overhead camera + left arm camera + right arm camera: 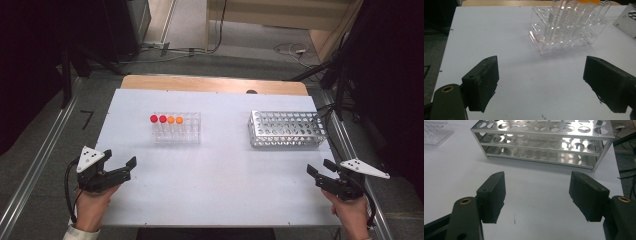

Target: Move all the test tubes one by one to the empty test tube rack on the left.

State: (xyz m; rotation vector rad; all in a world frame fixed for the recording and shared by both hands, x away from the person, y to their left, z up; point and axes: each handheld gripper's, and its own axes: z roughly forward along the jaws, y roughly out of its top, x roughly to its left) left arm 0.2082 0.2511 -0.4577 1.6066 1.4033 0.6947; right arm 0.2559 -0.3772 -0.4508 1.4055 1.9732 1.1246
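On the white table the left tool hovers near the front left corner, held in a hand that comes in from the bottom edge, and its jaws stand wide apart with nothing between them. In the left gripper view the same tool points toward the clear plastic rack, which stands well ahead of the jaws and slightly to their right. In the high view that clear plastic rack sits left of the table's middle, and four capped tubes stand upright in a row along its left part: two with red caps and two with orange caps. Whether the tubes hold any liquid is hard to tell from these views. The right tool hovers near the front right corner in the other hand, likewise released, jaws spread and gripping nothing. In the right gripper view this tool faces the metal rack, whose round holes look empty and which stands apart from the jaws, farther back on the table. From above, the metal rack lies right of centre, well apart from the clear rack and roughly level with it. A strip of wood shows along the table's far edge.
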